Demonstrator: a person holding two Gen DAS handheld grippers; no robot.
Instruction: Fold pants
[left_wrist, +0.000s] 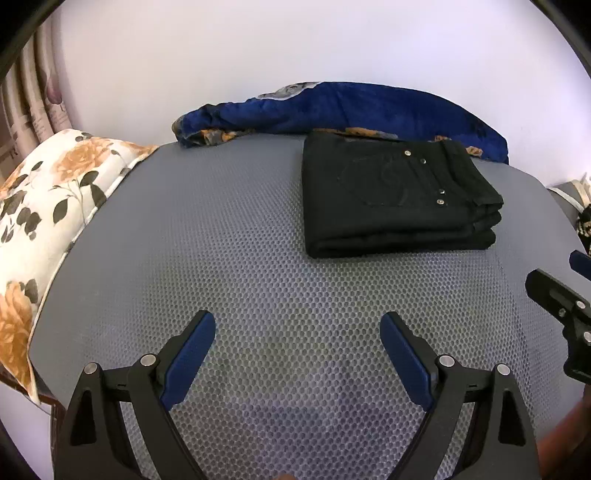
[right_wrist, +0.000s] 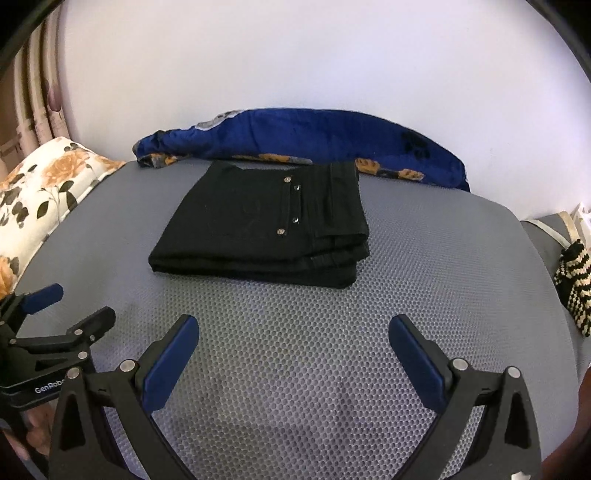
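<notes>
Black pants (left_wrist: 391, 192) sit folded on my grey mat (left_wrist: 229, 258). Left gripper (left_wrist: 297, 332) spread wide, empty. Right gripper (right_wrist: 293, 334) likewise, gripping nothing.

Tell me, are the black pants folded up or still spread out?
Folded. The black pants sit as a neat stacked rectangle on the gray mat, layers showing at the edge; neither gripper touches them.

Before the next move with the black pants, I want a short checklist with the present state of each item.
1. Pants folded into a compact stack: ok.
2. Stack lying wholly on the grey mat: ok.
3. Left tongs open and holding nothing: ok.
4. Right tongs open and holding nothing: ok.
5. Both tongs apart from the pants: ok.
6. Layers under the top fold even: cannot tell.
</notes>
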